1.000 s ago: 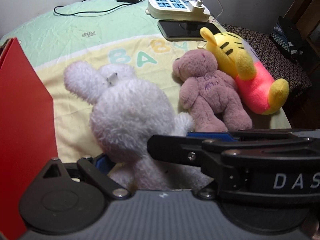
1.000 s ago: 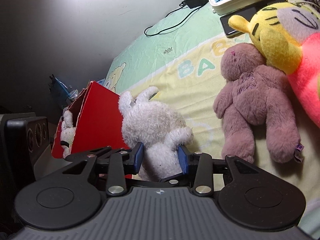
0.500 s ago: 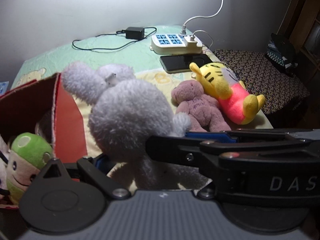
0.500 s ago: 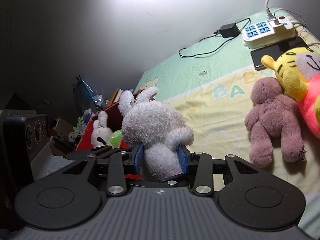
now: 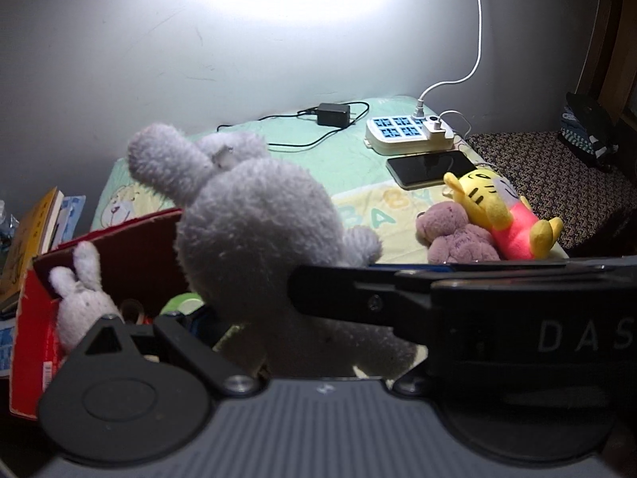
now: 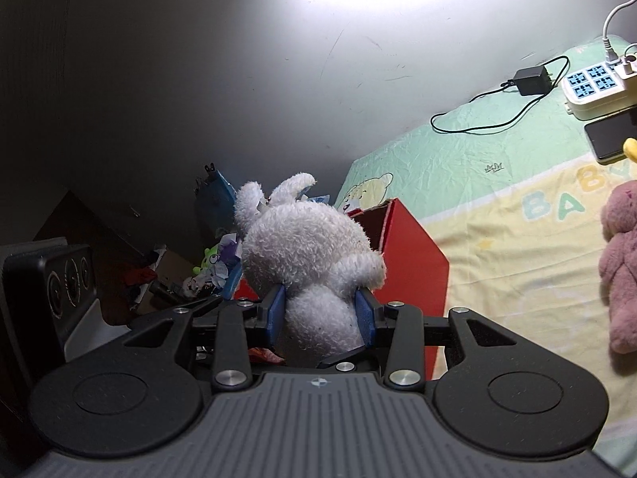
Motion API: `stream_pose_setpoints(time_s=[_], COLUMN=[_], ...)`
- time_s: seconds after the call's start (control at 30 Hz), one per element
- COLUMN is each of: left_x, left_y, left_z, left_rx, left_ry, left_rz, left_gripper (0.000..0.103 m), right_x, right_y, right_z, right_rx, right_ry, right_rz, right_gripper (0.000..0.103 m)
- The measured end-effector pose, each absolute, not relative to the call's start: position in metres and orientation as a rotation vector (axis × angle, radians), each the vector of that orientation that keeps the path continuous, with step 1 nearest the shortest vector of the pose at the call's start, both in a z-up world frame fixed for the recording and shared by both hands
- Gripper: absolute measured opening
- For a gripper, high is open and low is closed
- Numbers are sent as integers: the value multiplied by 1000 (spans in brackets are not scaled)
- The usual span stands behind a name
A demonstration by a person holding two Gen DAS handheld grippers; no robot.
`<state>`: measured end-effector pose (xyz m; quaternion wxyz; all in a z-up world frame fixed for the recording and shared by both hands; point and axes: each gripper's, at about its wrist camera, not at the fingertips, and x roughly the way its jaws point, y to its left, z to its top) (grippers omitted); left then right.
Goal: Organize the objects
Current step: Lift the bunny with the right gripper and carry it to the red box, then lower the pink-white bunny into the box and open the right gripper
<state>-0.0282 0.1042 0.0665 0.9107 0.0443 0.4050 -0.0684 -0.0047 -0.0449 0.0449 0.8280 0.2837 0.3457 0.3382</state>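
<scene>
A white plush rabbit (image 5: 258, 239) (image 6: 306, 247) hangs in the air, held from two sides. My right gripper (image 6: 320, 314) is shut on its waist, blue pads pressed into the fur. In the left wrist view that gripper (image 5: 438, 302) crosses as a black bar. My left gripper (image 5: 318, 318) spans the rabbit's wide lower body. Its left pad lies against the fur and its right finger is hidden behind the right gripper. The rabbit sits over the near edge of an open red box (image 5: 36, 318) (image 6: 414, 263). A mauve bear (image 5: 458, 239) and a yellow tiger plush (image 5: 501, 211) lie on the bed.
Inside the box sit a small white bunny (image 5: 79, 298) and a green toy (image 5: 179, 302). A power strip (image 5: 406, 135), phone (image 5: 430, 167) and adapter (image 5: 332, 113) lie at the bed's far end. Books (image 5: 28, 239) stand left, clutter (image 6: 207, 267) on the floor.
Both grippers rose with the rabbit and carried it left off the bed toward the red box. The box's inside came into view, and the bear and tiger shrank into the distance.
</scene>
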Motion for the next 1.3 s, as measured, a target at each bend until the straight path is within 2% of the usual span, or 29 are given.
stream_pose_setpoints(time_s=[0.47,0.77,0.9,1.0,1.3], left_x=[-12,6,13,16,10], left_y=[212,241,246,250,270], left_z=[80,50,29,16,22], left_rx=[276,429,461,452,306], left_ry=[916,999,1041,1060,1037], left_rz=[-128,-192,-219,-234,-255], left_gripper=[94,95,97,101,99], right_x=[16,29,34,34,29], right_y=[59,94,100,98,82], right_z=[29,-3,-19,-27,-24], right_rx=[865,1014,1047,1067,1003], right_ry=[800,928,999,1030,995], right_rz=[707,645,615,610,557], right_gripper=[42,44,49,50,47])
